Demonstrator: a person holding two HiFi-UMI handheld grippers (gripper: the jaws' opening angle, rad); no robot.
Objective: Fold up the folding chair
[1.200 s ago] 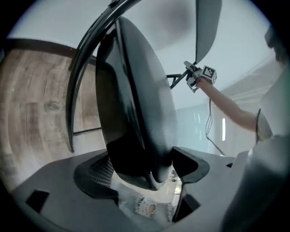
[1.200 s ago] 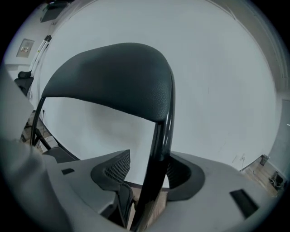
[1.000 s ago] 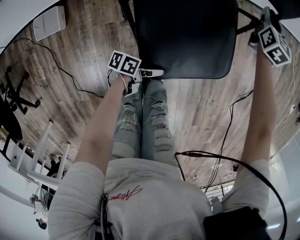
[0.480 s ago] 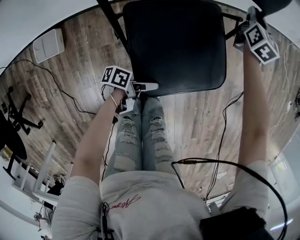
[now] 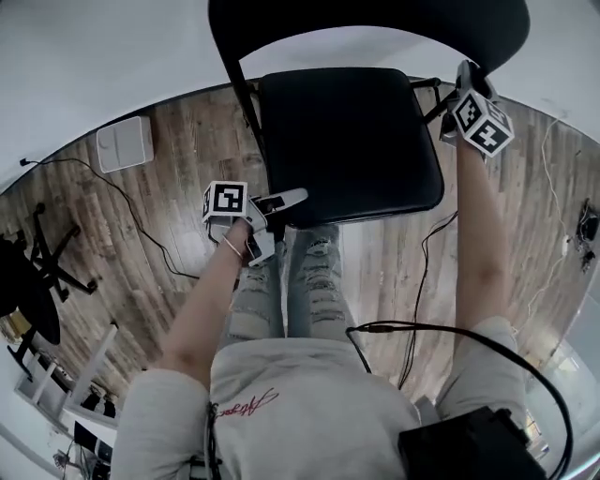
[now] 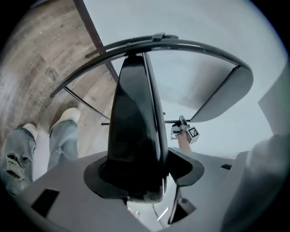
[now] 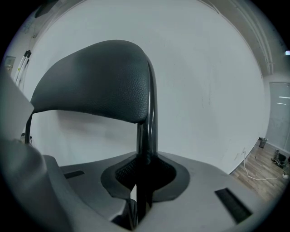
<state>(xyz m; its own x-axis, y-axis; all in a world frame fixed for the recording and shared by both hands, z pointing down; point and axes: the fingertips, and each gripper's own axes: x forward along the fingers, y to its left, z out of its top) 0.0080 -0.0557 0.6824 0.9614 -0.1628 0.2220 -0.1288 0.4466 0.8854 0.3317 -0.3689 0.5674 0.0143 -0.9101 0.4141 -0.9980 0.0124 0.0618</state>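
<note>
The black folding chair stands in front of me, its seat (image 5: 352,141) in the middle of the head view and its backrest (image 5: 366,23) at the top. My left gripper (image 5: 279,223) is on the seat's front left corner. The seat's edge (image 6: 136,131) fills the gap, one finger above and one below, and the jaws are closing on it. My right gripper (image 5: 452,105) is shut on the thin black frame tube (image 7: 146,149) at the chair's right side. That tube rises to the backrest (image 7: 95,81). From the left gripper view, the right gripper (image 6: 183,131) shows beyond the seat.
The person's legs in ripped jeans (image 5: 286,291) stand close to the seat's front edge. On the wooden floor lie a white box (image 5: 125,143) and cables (image 5: 427,262). A black star-shaped chair base (image 5: 37,248) and a white rack (image 5: 66,375) are at the left. A white wall is behind the chair.
My left gripper has risen with the seat's front corner, and the seat now looks shorter and tipped up. The right gripper moved a little with the tube. The backrest has come into view.
</note>
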